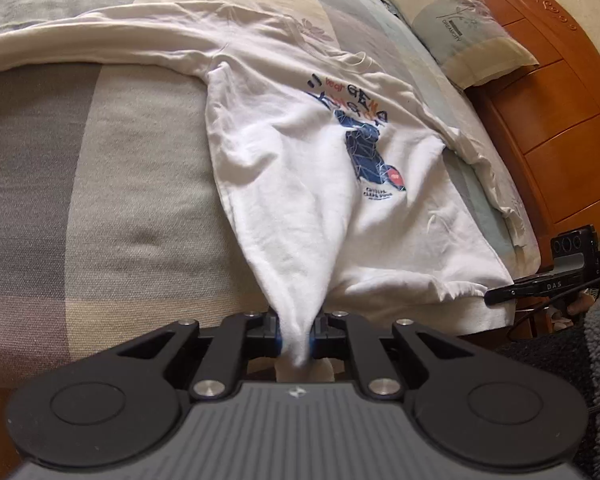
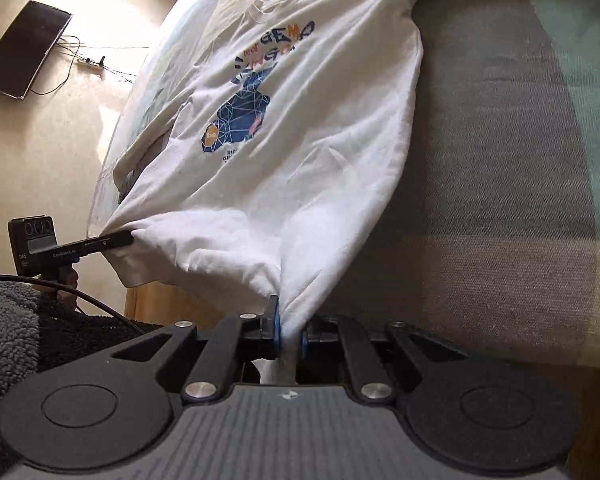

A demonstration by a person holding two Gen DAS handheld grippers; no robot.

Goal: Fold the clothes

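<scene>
1. Gripping the hem of the white long-sleeved cotton shirt with the blue and orange printed graphic (image 1: 332, 184), my left gripper (image 1: 296, 332) has its black fingers clamped on a bunched corner of fabric, which rises from the jaws in a taut cone.
2. My right gripper (image 2: 290, 336) is likewise clenched on the hem, cloth pinched between its blue-padded fingers (image 2: 277, 326).
3. Each camera sees the other gripper at the far hem corner: in the left wrist view it sits at the right edge of the shirt, beyond the mattress side; in the right wrist view it sits at the left, its tip touching the cloth.
4. The shirt lies chest-up on the striped grey, beige and pale green bedspread (image 1: 100, 184), collar away from me, one sleeve stretched far out to the left in the left wrist view.
5. The other side of the shirt runs along the bed's edge, next to the orange-brown wooden bed frame (image 1: 548, 120).
6. A wide stretch of bare bedspread lies beside the shirt on the sleeve side.
7. A beige and pale blue pillow (image 1: 456, 24) rests near the collar end, apart from the shirt.
8. Both grippers sit low at the foot edge, pointing along the bed toward the collar.
9. A dark flat screen (image 2: 24, 50) hangs on the cream wall beyond the bed.
</scene>
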